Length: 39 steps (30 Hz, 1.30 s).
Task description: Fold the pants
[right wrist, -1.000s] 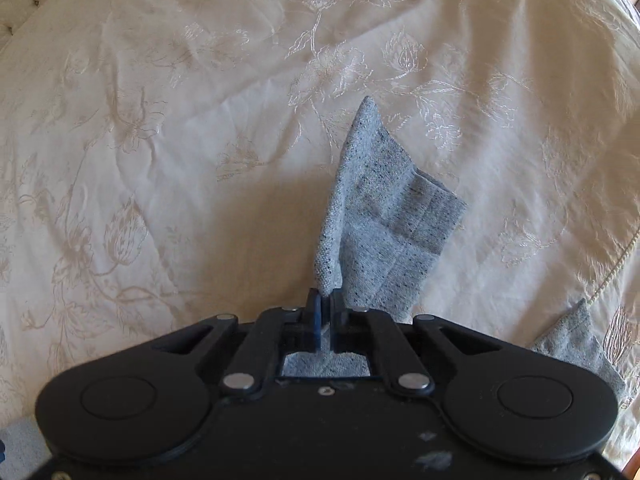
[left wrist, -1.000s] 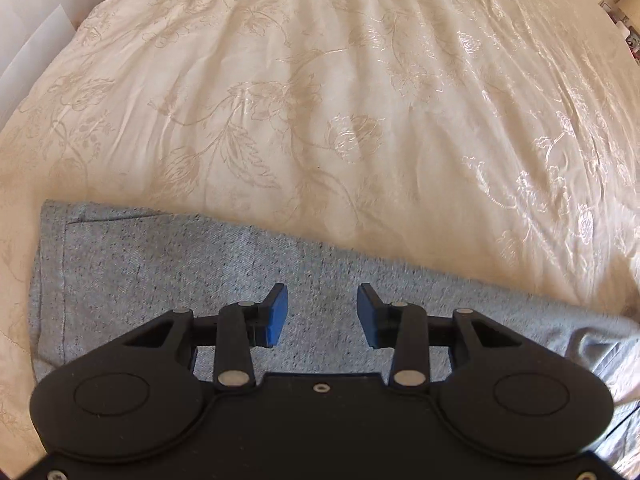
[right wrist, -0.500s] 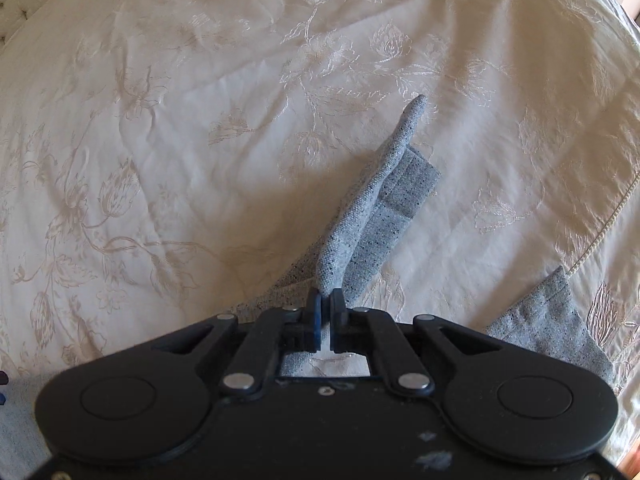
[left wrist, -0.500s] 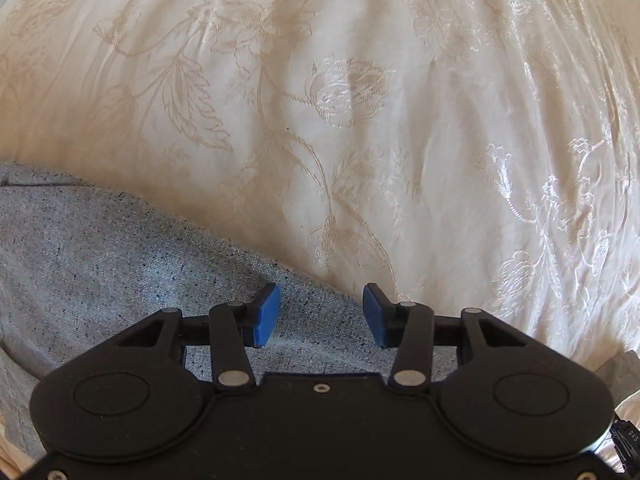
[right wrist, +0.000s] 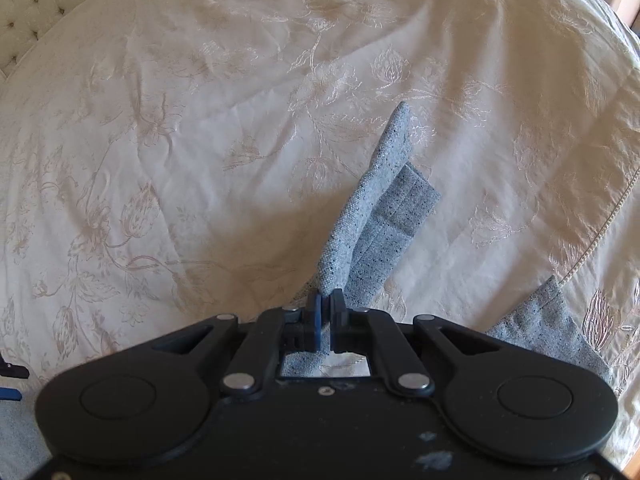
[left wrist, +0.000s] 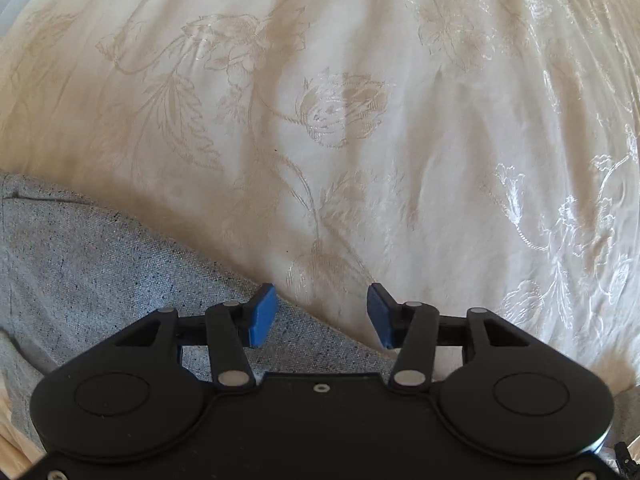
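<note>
The left tongs [left wrist: 322,316] are pointing straight down over the bed [left wrist: 360,128], their two blue pads [left wrist: 262,316] standing spread wide with nothing between them, hovering right at the edge of the grey pants [left wrist: 92,264], which are lying flat on the cream floral bedspread below and to the left. The right tongs [right wrist: 325,320] are tilting steeply downward, pressed together and pinching a fold of the pants [right wrist: 380,208], so one hemmed leg end is rising off the bed ahead of them. A second leg end [right wrist: 548,320] is lying flat at the right. One pair of pants, two tongs.
</note>
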Each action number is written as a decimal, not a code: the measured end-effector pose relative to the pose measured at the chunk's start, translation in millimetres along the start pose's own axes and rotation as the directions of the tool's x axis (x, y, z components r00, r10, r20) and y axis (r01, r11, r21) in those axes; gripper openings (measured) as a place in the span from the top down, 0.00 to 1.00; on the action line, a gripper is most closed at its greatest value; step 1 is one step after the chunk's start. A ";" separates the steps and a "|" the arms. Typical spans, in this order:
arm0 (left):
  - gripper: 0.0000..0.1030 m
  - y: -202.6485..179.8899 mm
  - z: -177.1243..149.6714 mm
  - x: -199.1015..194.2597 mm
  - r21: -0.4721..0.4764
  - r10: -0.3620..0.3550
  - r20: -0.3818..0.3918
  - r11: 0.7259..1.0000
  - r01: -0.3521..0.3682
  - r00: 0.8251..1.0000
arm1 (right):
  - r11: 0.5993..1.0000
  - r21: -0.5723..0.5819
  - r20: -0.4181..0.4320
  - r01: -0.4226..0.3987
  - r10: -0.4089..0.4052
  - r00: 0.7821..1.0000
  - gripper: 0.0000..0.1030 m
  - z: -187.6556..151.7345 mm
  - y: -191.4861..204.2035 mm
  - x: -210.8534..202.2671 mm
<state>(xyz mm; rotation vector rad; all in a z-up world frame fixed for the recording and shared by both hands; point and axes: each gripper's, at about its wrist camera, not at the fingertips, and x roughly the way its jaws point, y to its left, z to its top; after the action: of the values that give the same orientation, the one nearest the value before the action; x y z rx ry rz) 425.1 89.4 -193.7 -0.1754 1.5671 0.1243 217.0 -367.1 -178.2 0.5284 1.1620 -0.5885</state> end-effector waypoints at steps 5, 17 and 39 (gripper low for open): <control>0.44 -14.8 -18.9 14.1 0.068 0.072 -0.045 0.995 -0.069 0.996 | 0.999 -0.025 0.049 -0.036 0.037 0.998 0.96 -6.5 -3.5 -19.0; 0.88 -14.4 -49.1 41.0 0.108 0.108 -0.083 0.989 -0.099 0.991 | 0.998 -0.043 0.036 -0.054 0.055 0.998 0.96 -13.9 -4.1 -20.1; 0.95 89.5 -251.1 -89.1 0.204 -0.139 0.390 0.977 0.062 0.910 | 0.998 0.024 -0.043 -0.053 0.053 0.998 0.96 -140.1 -73.6 -55.2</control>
<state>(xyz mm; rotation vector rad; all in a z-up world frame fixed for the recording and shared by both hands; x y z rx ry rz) 161.5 132.5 -106.3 -0.0752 1.1457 -0.0679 56.0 -320.4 -175.5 0.5920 1.1798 -0.5474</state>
